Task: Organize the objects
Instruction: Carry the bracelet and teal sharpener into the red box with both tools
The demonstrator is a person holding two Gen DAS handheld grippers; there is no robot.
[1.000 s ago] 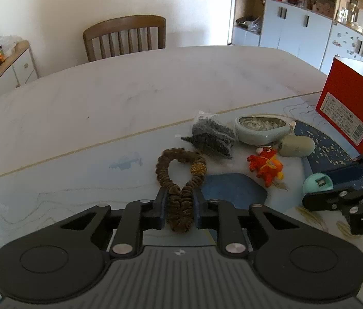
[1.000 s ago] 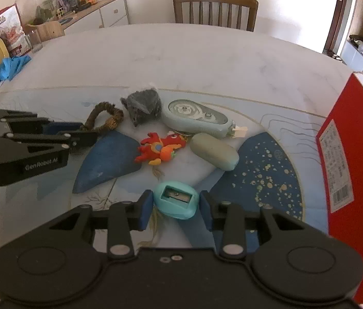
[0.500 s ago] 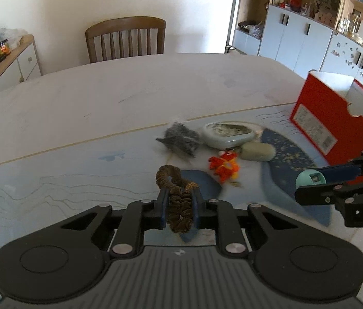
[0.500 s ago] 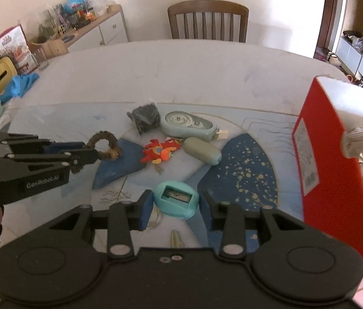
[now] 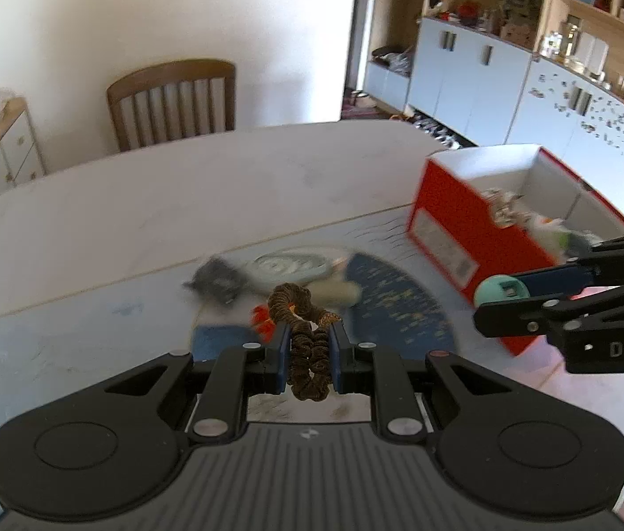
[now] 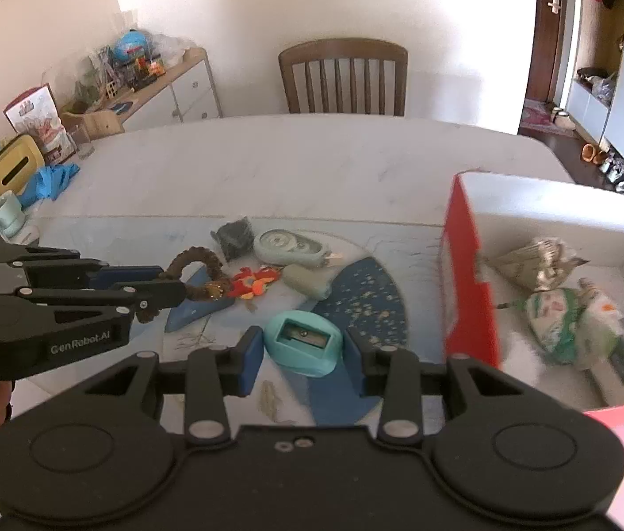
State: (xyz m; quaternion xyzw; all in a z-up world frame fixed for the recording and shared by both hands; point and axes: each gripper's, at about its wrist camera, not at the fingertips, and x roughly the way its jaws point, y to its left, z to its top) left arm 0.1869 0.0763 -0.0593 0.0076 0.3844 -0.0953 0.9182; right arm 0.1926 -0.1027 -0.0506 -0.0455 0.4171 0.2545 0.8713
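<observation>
Over the white table (image 6: 312,163), near a red box (image 6: 466,283) and a chair (image 6: 342,75), the left gripper (image 5: 308,345) clamps a brown scrunchie (image 5: 305,340); the right gripper (image 6: 303,349) grips a teal sharpener (image 6: 303,343), seemingly both lifted.

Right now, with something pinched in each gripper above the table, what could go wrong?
The brown scrunchie is floppy; its free loop sticks out past the left gripper and might snag on the red box rim. The right gripper holds the teal sharpener only by its sides, so it could twist loose. The box already holds packets, so drops may bounce off.
</observation>
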